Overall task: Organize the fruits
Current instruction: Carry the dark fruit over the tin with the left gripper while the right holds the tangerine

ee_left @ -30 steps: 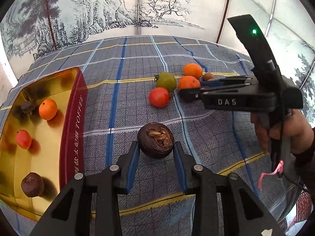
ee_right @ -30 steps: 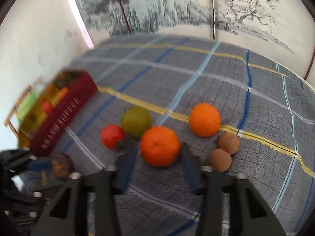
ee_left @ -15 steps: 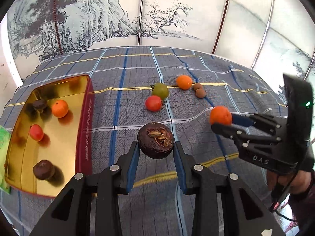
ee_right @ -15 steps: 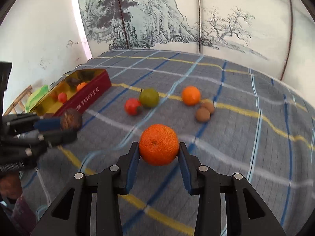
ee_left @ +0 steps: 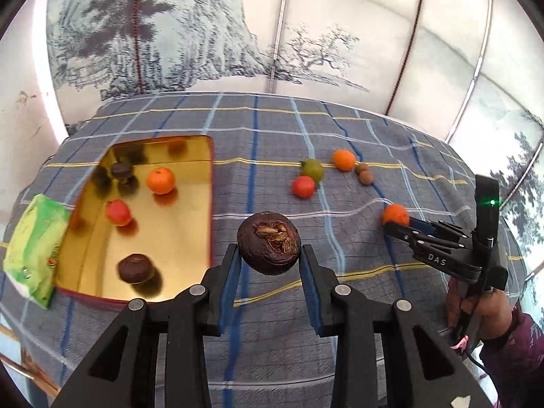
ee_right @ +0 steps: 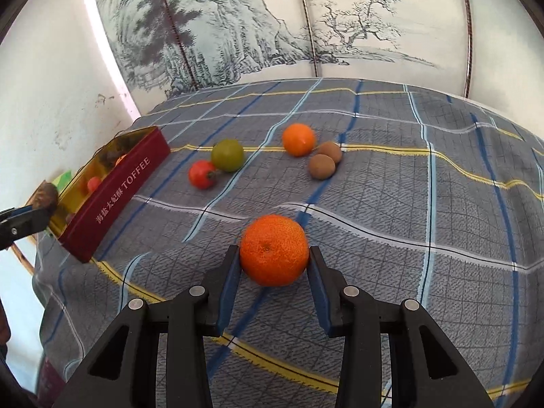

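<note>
both fruits have risen off the cloth: left gripper (ee_left: pixel 269 265) pinches the dark brown fruit (ee_left: pixel 268 243), right gripper (ee_right: pixel 274 268) pinches the orange (ee_right: pixel 273 250) near the tin (ee_left: pixel 183 224)

Ahead of the tools a folding screen (ee_left: pixel 306 44) painted with ink mountains and bare trees closes off the far edge of the table (ee_right: pixel 425 204), which wears a grey plaid cloth lined in blue and yellow. To their left stands a scuffed white wall (ee_right: pixel 51 68) (daylight falls evenly).

gold tin (ee_left: pixel 190 231), plaid grey cloth (ee_right: pixel 391 204), orange mandarin (ee_right: pixel 273 250)
</note>
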`<control>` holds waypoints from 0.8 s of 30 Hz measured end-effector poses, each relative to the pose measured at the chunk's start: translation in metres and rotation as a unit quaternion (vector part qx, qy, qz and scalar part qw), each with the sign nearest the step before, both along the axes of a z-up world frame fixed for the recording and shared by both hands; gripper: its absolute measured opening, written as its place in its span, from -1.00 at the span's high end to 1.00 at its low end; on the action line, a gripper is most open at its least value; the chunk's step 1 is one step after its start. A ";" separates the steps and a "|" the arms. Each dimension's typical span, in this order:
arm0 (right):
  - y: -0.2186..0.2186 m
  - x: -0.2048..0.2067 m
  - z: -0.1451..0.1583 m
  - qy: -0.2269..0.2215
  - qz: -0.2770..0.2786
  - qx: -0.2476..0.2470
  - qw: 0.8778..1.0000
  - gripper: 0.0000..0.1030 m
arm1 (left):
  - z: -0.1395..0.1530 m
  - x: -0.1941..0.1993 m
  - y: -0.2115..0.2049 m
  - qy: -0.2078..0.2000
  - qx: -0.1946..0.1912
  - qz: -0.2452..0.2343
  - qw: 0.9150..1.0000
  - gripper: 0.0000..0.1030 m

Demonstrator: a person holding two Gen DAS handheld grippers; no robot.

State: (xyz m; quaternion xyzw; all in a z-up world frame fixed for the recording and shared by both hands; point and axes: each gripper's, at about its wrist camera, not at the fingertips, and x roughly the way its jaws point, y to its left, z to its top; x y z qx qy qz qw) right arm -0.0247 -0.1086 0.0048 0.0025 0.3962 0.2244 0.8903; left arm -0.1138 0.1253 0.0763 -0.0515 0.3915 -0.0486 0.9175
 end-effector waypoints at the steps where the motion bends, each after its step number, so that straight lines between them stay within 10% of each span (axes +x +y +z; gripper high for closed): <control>1: 0.000 0.001 0.000 0.001 -0.002 0.000 1.000 0.21 | 0.001 -0.002 0.003 -0.001 0.002 0.004 1.000 0.40; 24: -0.006 0.012 -0.009 0.034 -0.027 0.004 0.999 0.21 | -0.015 -0.004 0.063 0.004 0.026 0.073 0.997 0.40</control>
